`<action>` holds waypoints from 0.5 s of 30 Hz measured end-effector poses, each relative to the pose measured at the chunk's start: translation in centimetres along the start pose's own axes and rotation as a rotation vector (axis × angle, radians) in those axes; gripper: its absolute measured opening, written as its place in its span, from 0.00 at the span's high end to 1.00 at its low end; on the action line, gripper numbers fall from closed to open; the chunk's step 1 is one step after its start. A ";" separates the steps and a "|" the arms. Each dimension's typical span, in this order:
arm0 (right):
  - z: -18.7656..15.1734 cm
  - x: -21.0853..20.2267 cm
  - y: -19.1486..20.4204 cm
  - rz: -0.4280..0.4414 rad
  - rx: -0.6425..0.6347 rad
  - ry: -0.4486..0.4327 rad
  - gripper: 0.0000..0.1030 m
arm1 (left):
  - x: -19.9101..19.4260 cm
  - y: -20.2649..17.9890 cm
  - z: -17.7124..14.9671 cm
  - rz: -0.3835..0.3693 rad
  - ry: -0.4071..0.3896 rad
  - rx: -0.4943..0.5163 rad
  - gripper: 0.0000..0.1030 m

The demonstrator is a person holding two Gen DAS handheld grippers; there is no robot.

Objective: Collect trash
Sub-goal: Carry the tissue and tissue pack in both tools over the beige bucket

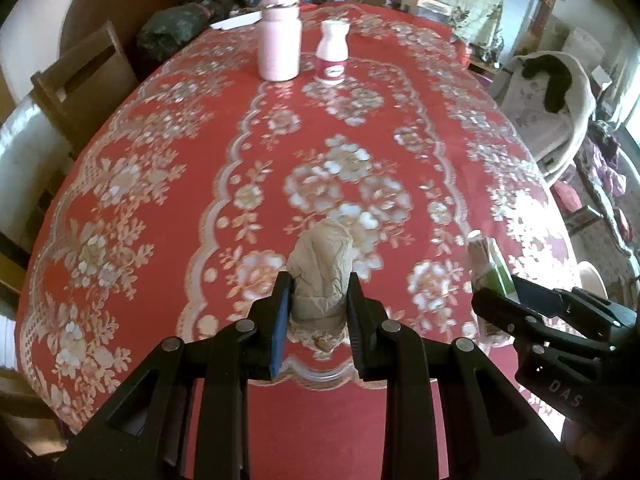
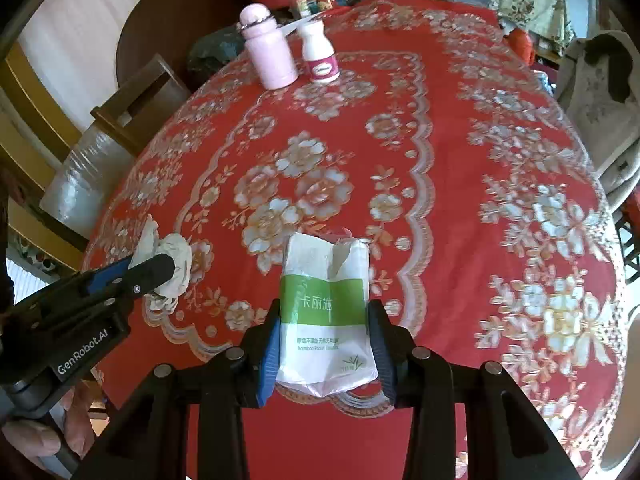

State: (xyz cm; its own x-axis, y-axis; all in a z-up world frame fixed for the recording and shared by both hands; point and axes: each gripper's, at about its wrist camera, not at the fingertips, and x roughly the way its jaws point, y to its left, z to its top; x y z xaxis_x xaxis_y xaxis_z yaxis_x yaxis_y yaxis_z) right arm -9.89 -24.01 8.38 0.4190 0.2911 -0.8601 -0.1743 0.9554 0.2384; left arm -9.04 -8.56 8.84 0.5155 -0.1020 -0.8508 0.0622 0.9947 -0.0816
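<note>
Left jaws: left gripper [image 1: 319, 300] clamps crumpled tissue [image 1: 322, 272].
Right jaws: right gripper [image 2: 325, 344] clamps tissue pack [image 2: 326, 312].
Desk [image 1: 200, 100]: red floral cloth.

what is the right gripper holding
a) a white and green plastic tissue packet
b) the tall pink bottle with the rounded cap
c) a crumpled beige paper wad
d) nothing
a: in the right wrist view the right gripper has its pads pressed on both sides of the white and green plastic tissue packet, while the crumpled beige paper wad sits in the left gripper.

A red floral table [image 1: 168, 184] bears a pink bottle [image 1: 279, 36] and white bottle [image 1: 333, 53].
</note>
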 end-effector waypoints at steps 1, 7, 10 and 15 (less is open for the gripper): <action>0.0 -0.4 -0.3 -0.004 0.001 -0.004 0.62 | 0.0 -0.4 0.1 -0.003 -0.002 0.005 0.77; -0.5 -2.0 -2.4 -0.026 0.019 -0.018 0.62 | -0.1 -3.5 0.2 -0.030 -0.002 0.042 0.77; -0.8 -2.9 -3.6 -0.038 0.033 -0.031 0.62 | -0.2 -5.1 0.4 -0.045 -0.003 0.068 0.77; -1.3 -4.4 -6.0 -0.063 0.068 -0.049 0.62 | -0.4 -8.2 0.6 -0.074 -0.008 0.117 0.77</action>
State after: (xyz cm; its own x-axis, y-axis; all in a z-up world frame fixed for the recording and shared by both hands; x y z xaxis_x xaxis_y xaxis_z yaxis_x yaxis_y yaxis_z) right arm -11.82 -31.07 10.17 0.4709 0.2309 -0.8514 -0.0857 0.9726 0.2163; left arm -9.26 -16.74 10.11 0.5125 -0.1760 -0.8405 0.1992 0.9764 -0.0830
